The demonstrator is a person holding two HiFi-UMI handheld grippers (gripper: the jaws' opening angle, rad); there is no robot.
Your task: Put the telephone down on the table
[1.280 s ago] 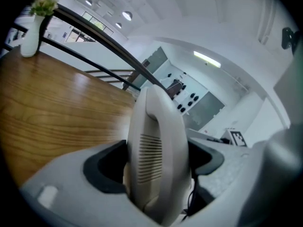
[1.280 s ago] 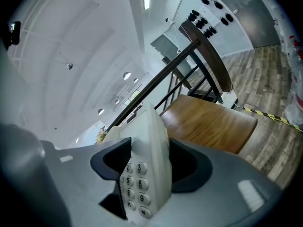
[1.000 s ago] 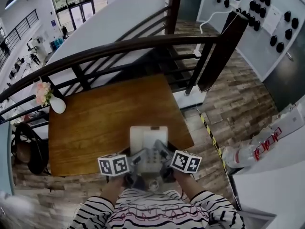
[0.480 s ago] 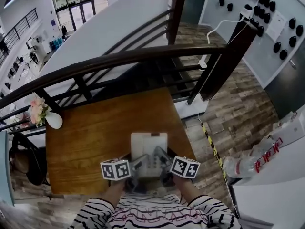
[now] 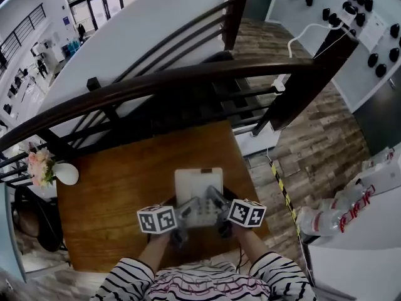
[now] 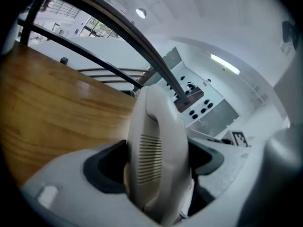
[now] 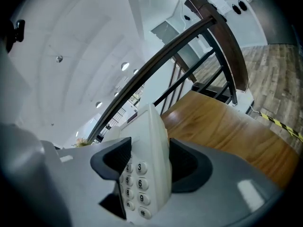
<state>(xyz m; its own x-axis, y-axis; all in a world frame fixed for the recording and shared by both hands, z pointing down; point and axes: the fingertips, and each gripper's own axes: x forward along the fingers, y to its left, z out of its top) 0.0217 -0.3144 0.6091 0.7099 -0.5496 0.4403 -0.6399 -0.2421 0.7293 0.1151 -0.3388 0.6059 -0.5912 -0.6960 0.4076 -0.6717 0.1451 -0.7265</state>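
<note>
A cream-white plastic desk telephone (image 5: 198,185) is being held from both sides by the two grey hand-held grippers, over the near half of a brown wooden square table (image 5: 113,193). From the head view it cannot be told whether its base is touching the wood.

The left gripper (image 5: 183,213) is being kept widely spread, and its jaws are being pressed against the telephone's left side. In the left gripper view the ribbed earpiece end of the rounded handset (image 6: 152,145) is filling the whole gap between the two dark pads, so nothing else is being gripped there.

The right gripper (image 5: 218,207) is being clamped on the telephone's right edge. In the right gripper view the edge of the body is standing between the pads: one pad is being pressed onto the face beside the round number keys (image 7: 135,183), the other against the underside.

Both marker cubes are being shown just in front of a striped-sleeved person's arms (image 5: 263,271), with the telephone between them.

Well apart from the telephone, at the table's far left corner, a small white vase of pink flowers (image 5: 47,168) is standing. A dark wooden curved railing (image 5: 156,83) is running beyond the table's far edge.
</note>
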